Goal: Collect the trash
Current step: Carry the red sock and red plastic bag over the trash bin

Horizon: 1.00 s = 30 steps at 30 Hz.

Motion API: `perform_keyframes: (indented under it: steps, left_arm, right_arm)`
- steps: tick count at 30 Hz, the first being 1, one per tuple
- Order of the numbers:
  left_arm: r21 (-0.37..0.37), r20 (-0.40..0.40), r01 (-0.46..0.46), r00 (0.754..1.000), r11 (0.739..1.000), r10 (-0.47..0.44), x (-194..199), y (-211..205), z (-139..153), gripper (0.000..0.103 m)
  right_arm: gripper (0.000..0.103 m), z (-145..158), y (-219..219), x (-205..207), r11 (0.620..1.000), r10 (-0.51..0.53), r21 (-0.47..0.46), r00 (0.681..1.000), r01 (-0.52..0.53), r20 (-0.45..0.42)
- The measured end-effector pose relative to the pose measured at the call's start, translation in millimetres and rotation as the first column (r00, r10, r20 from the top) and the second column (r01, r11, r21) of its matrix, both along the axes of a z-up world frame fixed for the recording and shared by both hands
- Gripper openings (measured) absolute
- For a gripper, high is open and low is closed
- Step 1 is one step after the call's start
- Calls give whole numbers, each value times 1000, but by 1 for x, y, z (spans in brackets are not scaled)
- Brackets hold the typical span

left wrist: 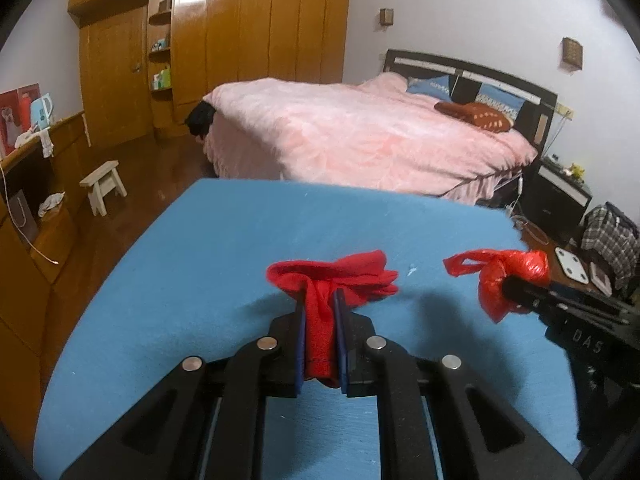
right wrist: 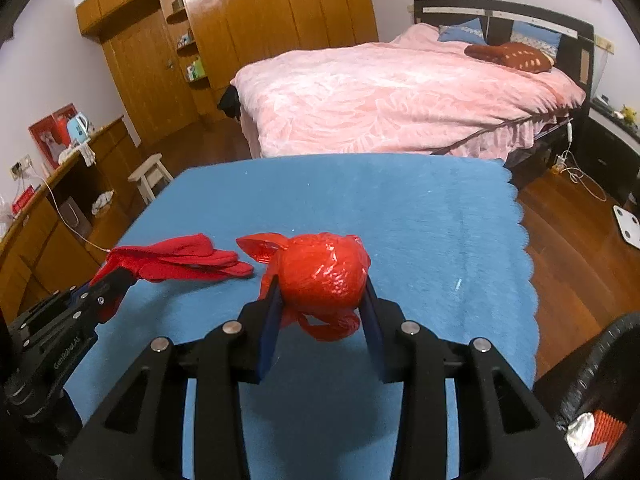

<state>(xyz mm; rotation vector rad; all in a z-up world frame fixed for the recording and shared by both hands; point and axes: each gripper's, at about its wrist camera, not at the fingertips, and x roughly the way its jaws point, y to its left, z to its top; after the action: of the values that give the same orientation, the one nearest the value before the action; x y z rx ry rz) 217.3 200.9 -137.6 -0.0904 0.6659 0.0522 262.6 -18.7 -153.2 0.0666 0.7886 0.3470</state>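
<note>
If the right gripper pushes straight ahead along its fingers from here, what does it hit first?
Beyond the red bag held in the right gripper, bare blue tabletop runs to the far edge, then the pink bed. How high the gripper rides over the table is unclear.

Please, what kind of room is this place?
Most likely a home bedroom: a large bed with a pink quilted cover and dark headboard, a tall wooden wardrobe wall, and a dark bedside cabinet. The work happens on a blue cloth-covered surface.
</note>
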Motion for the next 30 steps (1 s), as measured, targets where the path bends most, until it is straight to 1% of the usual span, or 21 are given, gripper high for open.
perform_keyframes:
  steps: [4,8,10,19,23,30]
  left_arm:
    - [-14,40,13,999,1000,-12,-9,-4,17,12]
    - [-11,75,40,996,999,-40,-20,-14,34,12]
    - [-10,84,53,995,999,-52,-24,-19,38,12]
    - [-52,114,116,987,992,-109,-42,-43,59,12]
    - [-55,131,138,983,989,-130,-50,-53,68,12]
    - [-37,160,186,971,982,-178,-62,-82,84,12]
  right_arm:
    - [36,14,-8,-13,1000,-1,15,1000,1,28]
    - [36,29,-17,-24,1000,-6,25,998,5,58]
    - [36,37,-22,-29,999,-10,34,997,7,71]
    - [36,67,-45,-57,999,-8,39,992,3,123]
    - [36,79,-58,-70,999,-14,39,989,9,146]
    - [36,93,-86,-91,998,-45,44,985,38,169]
